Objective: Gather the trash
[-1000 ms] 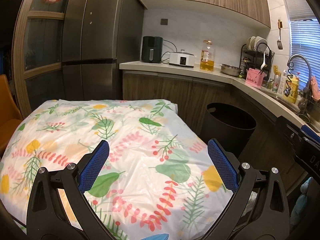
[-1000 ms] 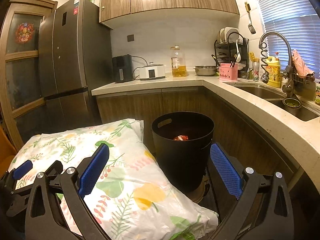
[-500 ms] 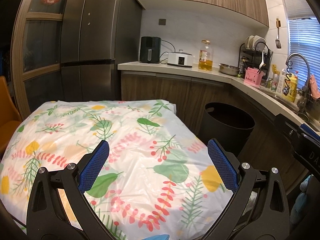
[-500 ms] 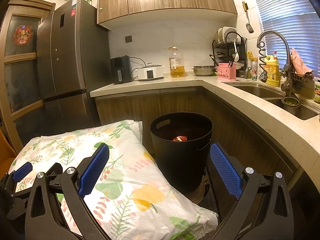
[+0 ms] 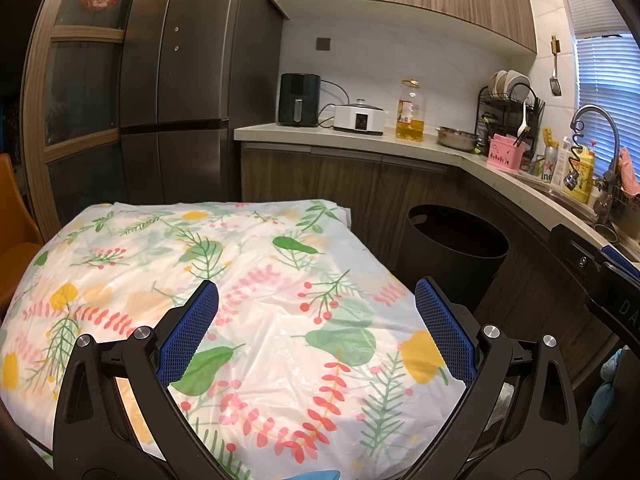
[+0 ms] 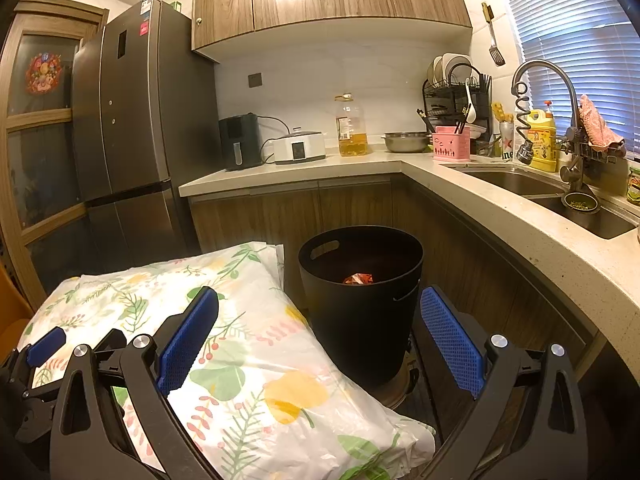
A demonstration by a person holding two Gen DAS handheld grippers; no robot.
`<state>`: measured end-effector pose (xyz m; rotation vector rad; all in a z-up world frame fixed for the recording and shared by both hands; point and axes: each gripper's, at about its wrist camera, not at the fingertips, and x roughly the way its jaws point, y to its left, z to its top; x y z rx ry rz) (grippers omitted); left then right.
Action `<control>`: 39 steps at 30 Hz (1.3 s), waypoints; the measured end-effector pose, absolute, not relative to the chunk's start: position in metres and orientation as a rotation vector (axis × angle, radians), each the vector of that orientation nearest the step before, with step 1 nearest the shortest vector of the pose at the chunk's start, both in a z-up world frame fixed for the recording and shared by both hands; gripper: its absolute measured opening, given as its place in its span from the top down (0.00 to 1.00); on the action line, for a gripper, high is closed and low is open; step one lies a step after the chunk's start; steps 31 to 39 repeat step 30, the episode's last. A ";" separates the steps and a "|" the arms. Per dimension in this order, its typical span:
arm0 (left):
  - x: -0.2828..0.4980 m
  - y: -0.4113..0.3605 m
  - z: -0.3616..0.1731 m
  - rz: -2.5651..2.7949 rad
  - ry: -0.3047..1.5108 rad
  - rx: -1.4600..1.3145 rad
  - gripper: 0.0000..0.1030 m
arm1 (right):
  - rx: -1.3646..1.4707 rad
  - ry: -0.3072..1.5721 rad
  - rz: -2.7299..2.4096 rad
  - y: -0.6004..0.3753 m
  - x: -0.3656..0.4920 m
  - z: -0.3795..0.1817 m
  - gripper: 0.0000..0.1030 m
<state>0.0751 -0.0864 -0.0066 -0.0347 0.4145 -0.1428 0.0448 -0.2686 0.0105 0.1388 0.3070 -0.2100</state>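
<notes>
A black trash bin [image 6: 360, 304] stands on the floor beside the table, with red and orange trash [image 6: 358, 279] inside it. It also shows in the left wrist view [image 5: 452, 256]. A floral plastic cloth covers the table [image 5: 260, 300], which also shows in the right wrist view [image 6: 240, 360]; I see no loose trash on it. My left gripper [image 5: 316, 336] is open and empty above the cloth. My right gripper [image 6: 320, 344] is open and empty, over the table's right edge in front of the bin.
A worktop [image 6: 500, 216] runs along the right with a sink [image 6: 560, 196], tap, dish rack, pink holder, oil bottle and appliances. A steel fridge [image 5: 180, 92] stands behind the table. An orange chair [image 5: 16, 240] is at the far left.
Both grippers stay open and empty. The views have shifted only slightly.
</notes>
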 end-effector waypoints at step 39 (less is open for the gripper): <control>0.071 -0.085 -0.006 -0.163 0.404 -0.014 0.09 | 0.157 0.301 -0.208 -0.272 0.044 0.015 0.05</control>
